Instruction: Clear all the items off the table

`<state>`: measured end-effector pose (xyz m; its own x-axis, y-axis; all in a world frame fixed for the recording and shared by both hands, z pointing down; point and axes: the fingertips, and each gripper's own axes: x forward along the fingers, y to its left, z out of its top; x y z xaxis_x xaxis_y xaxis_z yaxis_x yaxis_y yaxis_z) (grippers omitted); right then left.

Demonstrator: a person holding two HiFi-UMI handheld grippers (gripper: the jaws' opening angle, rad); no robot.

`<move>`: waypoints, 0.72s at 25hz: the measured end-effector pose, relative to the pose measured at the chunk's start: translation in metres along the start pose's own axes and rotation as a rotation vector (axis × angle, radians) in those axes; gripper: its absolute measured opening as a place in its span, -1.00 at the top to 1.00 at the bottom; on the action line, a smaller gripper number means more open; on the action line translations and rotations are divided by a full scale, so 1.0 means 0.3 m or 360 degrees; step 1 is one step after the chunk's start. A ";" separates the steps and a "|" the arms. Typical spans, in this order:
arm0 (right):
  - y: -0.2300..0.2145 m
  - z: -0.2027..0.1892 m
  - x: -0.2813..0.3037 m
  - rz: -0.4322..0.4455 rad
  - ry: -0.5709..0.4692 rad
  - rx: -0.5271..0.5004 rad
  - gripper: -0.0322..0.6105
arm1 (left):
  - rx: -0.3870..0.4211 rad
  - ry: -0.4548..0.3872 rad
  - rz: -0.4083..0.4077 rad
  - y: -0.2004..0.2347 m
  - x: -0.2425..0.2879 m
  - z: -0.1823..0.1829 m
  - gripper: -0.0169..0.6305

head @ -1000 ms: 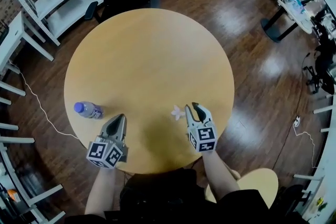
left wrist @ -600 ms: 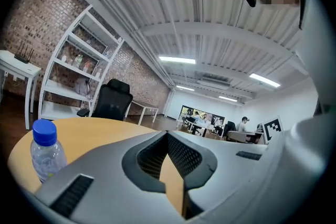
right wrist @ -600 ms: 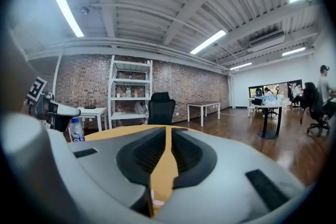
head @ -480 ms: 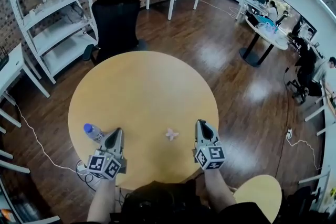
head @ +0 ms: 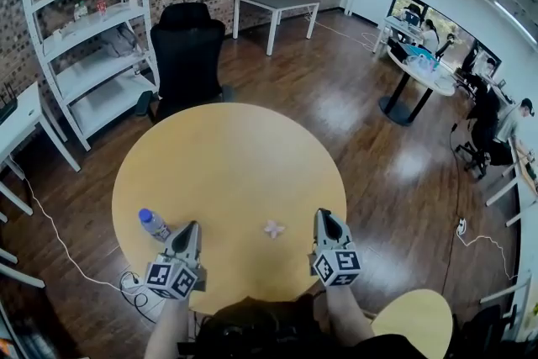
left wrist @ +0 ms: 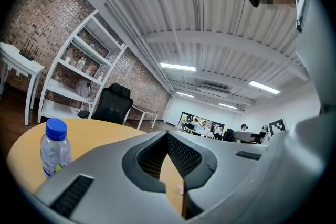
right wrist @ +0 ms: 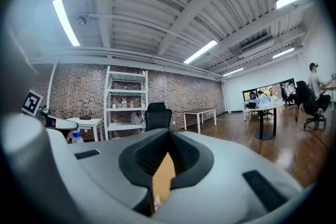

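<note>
Both claws are parked at the near edge of the round light-wood table, one either side of me. The left gripper is clenched: in the left gripper view its tips meet, with nothing pinched, and only tabletop shows through the slot behind them. The right gripper is also clenched and empty. In the right gripper view the tips are together, with bare tabletop and a speck of pink low in the slot. I can't tell whether either claw rests on the wood or hangs just over it. Two items are on the table. The clear plastic water bottle with a blue cap stands upright near the left edge, just beside the left gripper on its outer side and apart from it. The small pale pink crumpled scrap lies flat near the near edge, between the two claws, closer to the right one and touching neither. It is too small for me to say what it is made of. The rest of the tabletop is plain wood. Past the far edge there is a black office chair, with a white open shelf unit to its left against the brick wall. A round light-wood stool seat is on the floor off the near-right edge.
</note>
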<state>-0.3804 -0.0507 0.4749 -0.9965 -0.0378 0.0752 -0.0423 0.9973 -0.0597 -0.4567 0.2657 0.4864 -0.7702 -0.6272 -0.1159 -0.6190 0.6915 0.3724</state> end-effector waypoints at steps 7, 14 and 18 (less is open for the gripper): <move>-0.048 0.004 -0.005 -0.0025 -0.0008 0.0000 0.89 | 0.0013 0.0007 0.0014 -0.011 0.017 -0.003 0.95; -0.083 -0.005 0.009 -0.0035 -0.0003 0.0006 0.89 | 0.0036 0.0009 0.0025 -0.010 0.045 0.001 0.95; -0.099 -0.003 0.012 -0.0044 -0.0007 0.0008 0.89 | 0.0045 0.0013 0.0036 -0.002 0.048 0.004 0.95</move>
<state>-0.3825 -0.0804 0.4780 -0.9952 -0.0656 0.0722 -0.0702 0.9956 -0.0626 -0.4677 0.2566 0.4835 -0.7830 -0.6139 -0.1002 -0.6055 0.7154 0.3487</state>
